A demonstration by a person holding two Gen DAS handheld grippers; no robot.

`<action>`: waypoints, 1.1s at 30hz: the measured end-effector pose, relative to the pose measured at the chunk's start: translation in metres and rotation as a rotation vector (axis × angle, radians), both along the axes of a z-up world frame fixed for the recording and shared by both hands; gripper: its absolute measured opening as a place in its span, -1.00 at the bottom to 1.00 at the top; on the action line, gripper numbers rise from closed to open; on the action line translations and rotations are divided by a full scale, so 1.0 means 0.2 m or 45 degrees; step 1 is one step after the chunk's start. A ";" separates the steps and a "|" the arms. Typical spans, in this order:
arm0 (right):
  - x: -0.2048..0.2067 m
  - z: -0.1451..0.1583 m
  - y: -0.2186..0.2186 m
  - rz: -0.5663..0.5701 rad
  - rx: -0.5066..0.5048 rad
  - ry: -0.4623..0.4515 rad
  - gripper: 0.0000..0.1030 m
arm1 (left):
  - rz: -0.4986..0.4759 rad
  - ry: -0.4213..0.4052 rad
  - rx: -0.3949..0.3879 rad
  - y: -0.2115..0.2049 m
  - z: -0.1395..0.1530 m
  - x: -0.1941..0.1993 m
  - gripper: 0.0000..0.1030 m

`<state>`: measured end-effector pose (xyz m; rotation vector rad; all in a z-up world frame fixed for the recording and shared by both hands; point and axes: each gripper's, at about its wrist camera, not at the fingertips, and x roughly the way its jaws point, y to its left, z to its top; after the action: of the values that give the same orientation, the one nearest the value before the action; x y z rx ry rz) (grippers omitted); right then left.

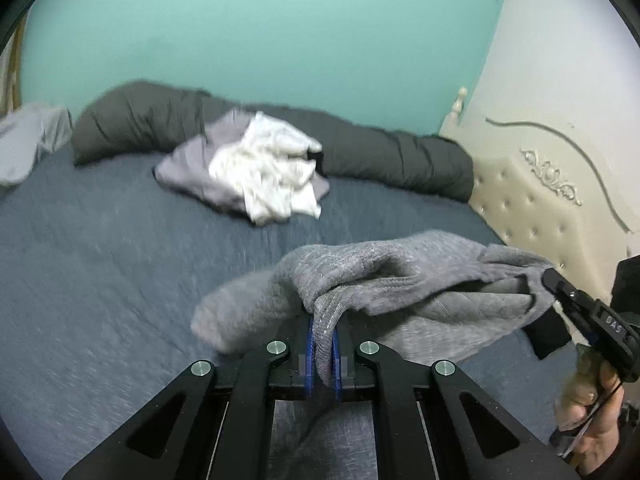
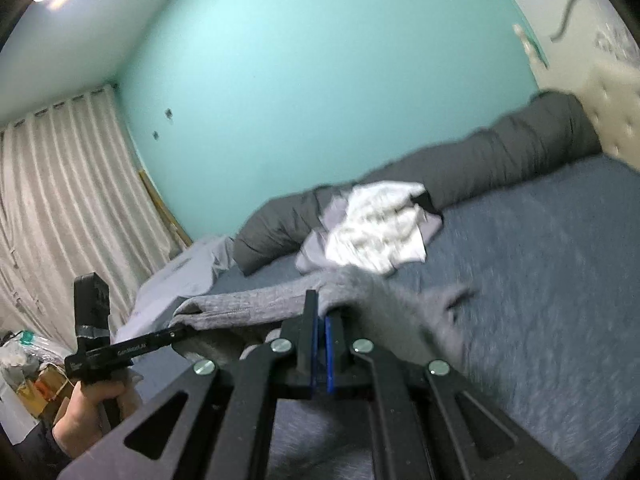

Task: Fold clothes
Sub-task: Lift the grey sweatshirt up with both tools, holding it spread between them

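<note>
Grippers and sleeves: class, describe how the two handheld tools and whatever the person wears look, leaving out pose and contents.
Both the left gripper and right gripper are matte black linkage frames with round silver pivot bolts and blue pads lining the fingers. Seen side-on, each shows small white lettering, too blurred to read with certainty. A thin black cord hangs near the right handle. The sleeve looks dark.

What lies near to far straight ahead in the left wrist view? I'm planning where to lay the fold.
left gripper → grey sweater → blue bedsheet → white garment → dark grey duvet roll → teal wall
</note>
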<state>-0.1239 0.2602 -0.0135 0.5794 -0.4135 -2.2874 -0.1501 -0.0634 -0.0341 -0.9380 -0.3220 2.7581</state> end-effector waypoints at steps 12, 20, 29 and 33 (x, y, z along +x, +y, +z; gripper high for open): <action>0.42 0.83 0.11 -0.003 0.008 0.273 -0.96 | -0.032 0.216 -0.124 -0.01 0.88 0.32 -0.87; 0.56 1.24 0.19 -0.049 0.050 0.399 -0.96 | -0.068 0.355 -0.185 0.00 1.33 0.56 -0.87; 0.70 1.43 0.21 -0.067 0.064 0.493 -0.96 | -0.102 0.441 -0.210 0.03 1.58 0.75 -0.87; 0.78 1.47 0.24 -0.058 0.081 0.530 -0.96 | -0.115 0.469 -0.206 0.05 1.67 0.82 -0.87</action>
<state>0.0328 0.3079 0.2799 0.1146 -0.1517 -2.3930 0.0141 -0.0539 0.2992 -0.4443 0.0047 2.8276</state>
